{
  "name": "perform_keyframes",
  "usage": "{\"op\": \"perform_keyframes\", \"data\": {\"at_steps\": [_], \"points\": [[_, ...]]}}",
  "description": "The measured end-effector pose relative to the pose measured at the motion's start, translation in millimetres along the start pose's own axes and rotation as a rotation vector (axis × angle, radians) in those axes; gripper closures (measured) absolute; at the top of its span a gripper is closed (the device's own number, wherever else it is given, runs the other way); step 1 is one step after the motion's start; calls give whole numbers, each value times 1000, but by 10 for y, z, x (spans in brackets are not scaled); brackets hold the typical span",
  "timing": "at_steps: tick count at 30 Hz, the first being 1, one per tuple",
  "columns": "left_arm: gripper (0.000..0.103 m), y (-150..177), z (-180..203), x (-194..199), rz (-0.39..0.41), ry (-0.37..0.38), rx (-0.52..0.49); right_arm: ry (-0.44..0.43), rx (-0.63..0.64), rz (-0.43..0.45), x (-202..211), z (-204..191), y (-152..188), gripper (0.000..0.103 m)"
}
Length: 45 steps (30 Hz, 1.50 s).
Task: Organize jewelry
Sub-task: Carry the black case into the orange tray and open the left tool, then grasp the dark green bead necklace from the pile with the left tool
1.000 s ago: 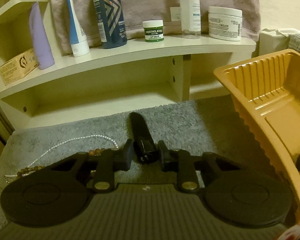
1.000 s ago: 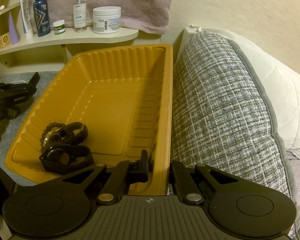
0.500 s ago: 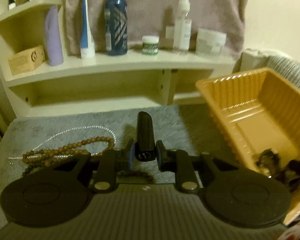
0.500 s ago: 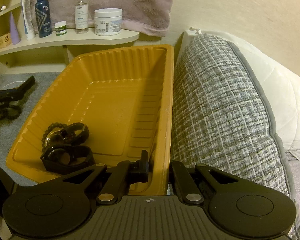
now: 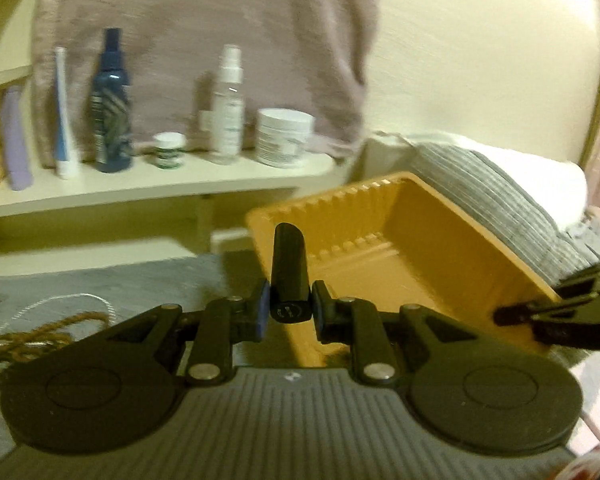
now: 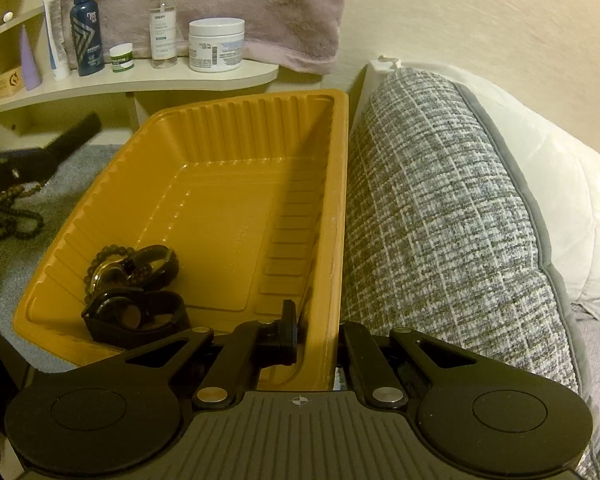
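Note:
My left gripper (image 5: 290,309) is shut on a black cylinder (image 5: 288,264), which stands up between the pads above the grey mat, just in front of the orange tray's (image 5: 440,248) near left corner. A brown bead necklace (image 5: 28,340) and a thin pearl string (image 5: 60,302) lie on the mat at the left. My right gripper (image 6: 320,340) is shut on the near right wall of the orange tray (image 6: 220,208). In the tray's near left corner lie dark watches and a bead bracelet (image 6: 136,292). The left gripper (image 6: 40,156) shows at the left edge of the right wrist view.
A cream shelf (image 6: 140,80) behind the tray carries several bottles, tubes and jars, with a pinkish towel (image 6: 260,8) hanging above. A grey woven cushion (image 6: 440,220) presses against the tray's right side, and a white pillow (image 6: 560,200) lies beyond it.
My left gripper has lifted and swung to the right with the black cylinder, so the tray now lies ahead of it. The right gripper and the tray have stayed put.

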<state>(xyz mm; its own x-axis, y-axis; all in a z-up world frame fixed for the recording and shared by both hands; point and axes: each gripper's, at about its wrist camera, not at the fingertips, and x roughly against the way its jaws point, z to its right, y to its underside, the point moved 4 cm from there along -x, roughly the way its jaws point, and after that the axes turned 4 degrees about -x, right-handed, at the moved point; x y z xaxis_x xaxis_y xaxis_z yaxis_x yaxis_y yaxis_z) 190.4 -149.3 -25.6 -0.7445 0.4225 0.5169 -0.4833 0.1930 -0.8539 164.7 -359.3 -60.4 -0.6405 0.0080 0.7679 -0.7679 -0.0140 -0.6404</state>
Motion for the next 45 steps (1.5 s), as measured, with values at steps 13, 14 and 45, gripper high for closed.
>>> {"op": "perform_keyframes", "data": {"at_steps": [13, 14, 45], "points": [[83, 186, 357, -131, -54, 69, -51, -5, -9, -2, -2, 21, 11, 99], [83, 185, 358, -134, -56, 75, -50, -5, -8, -2, -2, 20, 11, 99], [83, 620, -1207, 279, -119, -357, -190, -2, -3, -6, -3, 13, 10, 99]]}}
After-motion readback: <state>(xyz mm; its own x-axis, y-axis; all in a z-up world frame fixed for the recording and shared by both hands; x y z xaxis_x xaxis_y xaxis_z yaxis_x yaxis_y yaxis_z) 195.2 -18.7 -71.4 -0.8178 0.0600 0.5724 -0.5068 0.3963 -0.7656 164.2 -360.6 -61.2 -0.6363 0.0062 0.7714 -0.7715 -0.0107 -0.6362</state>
